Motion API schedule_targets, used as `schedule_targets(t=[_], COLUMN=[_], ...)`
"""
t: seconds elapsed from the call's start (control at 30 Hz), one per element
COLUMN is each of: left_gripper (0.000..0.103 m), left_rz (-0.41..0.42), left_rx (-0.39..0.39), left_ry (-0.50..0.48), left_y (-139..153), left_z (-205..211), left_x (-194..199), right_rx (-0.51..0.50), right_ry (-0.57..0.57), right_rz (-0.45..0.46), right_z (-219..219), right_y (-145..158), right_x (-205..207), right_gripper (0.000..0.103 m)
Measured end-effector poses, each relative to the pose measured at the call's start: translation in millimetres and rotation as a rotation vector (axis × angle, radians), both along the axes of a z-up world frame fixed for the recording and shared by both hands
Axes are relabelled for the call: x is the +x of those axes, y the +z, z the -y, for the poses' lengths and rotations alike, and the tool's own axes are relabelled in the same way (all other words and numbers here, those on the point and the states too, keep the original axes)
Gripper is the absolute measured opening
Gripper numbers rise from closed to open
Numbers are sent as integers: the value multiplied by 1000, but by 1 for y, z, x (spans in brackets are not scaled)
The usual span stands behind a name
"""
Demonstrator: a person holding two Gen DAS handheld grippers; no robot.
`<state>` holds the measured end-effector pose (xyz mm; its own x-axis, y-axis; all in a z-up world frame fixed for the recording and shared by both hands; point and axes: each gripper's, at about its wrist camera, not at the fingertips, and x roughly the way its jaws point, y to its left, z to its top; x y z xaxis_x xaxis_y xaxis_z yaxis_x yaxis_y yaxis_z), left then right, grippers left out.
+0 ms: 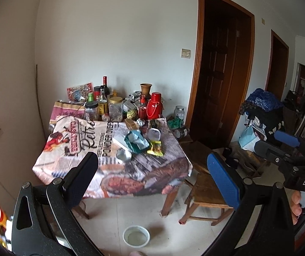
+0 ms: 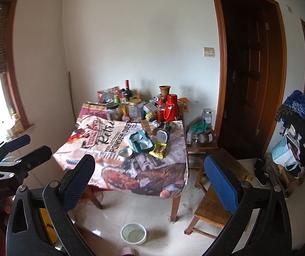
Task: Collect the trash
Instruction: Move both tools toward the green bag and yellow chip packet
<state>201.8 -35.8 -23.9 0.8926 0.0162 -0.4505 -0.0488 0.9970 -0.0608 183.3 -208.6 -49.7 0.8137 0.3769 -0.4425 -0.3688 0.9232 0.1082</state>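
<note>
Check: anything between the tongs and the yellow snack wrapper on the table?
Nothing visible. Both tongs, left and right, hang open short of the table; the yellow snack wrapper lies exposed near the front right, with the teal packet beside it.

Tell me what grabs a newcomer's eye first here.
The table in the room's corner, under a loud printed cloth, its back edge packed with bottles, jars and a red flask. Mid-table lies the litter: a teal wrapper and a yellow snack bag. A white bowl sits on the floor in front.
</note>
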Motion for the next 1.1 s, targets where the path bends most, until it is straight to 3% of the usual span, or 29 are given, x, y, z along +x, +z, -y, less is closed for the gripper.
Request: schedule_targets(t=[0.27, 0.43, 0.6, 0.77, 1.0, 1.1], left_gripper=[103, 103, 102, 97, 96, 96], left_rz=[-38, -101, -186, -321, -459, -534], left_rx=[16, 25, -3, -19, -87, -100], left_ry=[-14, 9, 42, 86, 104, 108], left_y=[0, -25, -60, -103, -154, -181], left_z=[-68, -105, -117, -124, -124, -123], left_x=[113, 182, 232, 288, 361, 391], right_rx=[-13, -19, -41, -70, -200, -212], right_ry=[-98, -146, -155, -136, -5, 73], right_rz=[-37, -88, -206, -332, -497, -589], right_z=[-41, -60, -68, -75, -104, -114], right_y=[4, -11, -44, -78, -137, -167], right_x=[84, 128, 183, 232, 310, 336], right_gripper=[102, 102, 102, 102, 102, 102])
